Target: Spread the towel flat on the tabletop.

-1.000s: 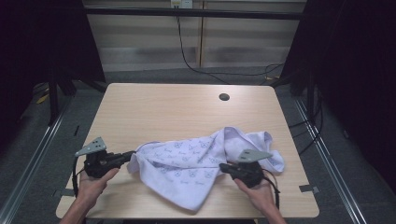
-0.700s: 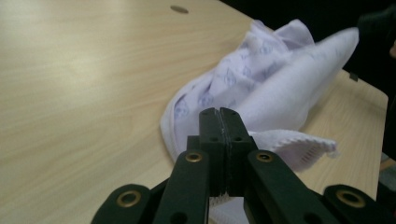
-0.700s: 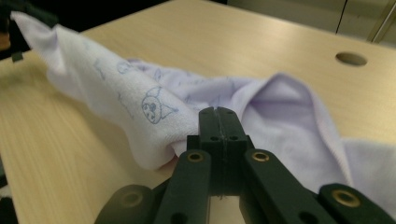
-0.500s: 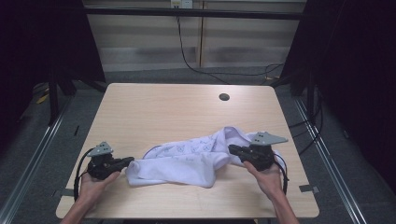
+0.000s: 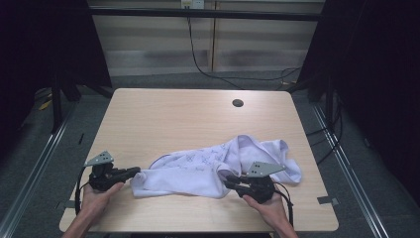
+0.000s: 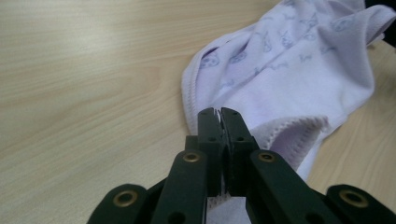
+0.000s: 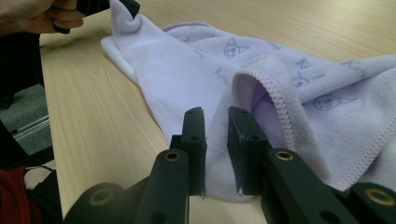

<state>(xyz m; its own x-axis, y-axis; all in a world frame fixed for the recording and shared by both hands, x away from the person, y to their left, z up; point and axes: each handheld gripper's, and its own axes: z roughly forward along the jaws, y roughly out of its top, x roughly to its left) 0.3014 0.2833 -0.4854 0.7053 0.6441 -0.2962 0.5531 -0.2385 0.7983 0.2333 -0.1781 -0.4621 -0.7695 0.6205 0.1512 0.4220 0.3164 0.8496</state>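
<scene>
A pale lilac cloth [image 5: 213,166] with small printed figures lies bunched in a long fold across the near half of the wooden table [image 5: 173,119]. My left gripper [image 5: 136,171] is at the cloth's left end, shut on its hemmed edge; in the left gripper view the jaws [image 6: 220,112] pinch a thin strip of the cloth [image 6: 289,70]. At the near right side of the cloth is my right gripper [image 5: 229,179]. Its jaws [image 7: 215,114] have just been opening and stand apart, with a fold of cloth [image 7: 196,65] loose in the gap.
A round dark hole [image 5: 237,103] sits in the table's far right part. In the right gripper view the other hand [image 7: 37,16] holds the cloth's far corner. Dark floor, rails and cables surround the table.
The cloth, spread wide a second ago, now lies gathered in a narrow fold. The right hand swung away from the person, then came back to the cloth's near side, and its jaws opened. The left hand hardly moved.
</scene>
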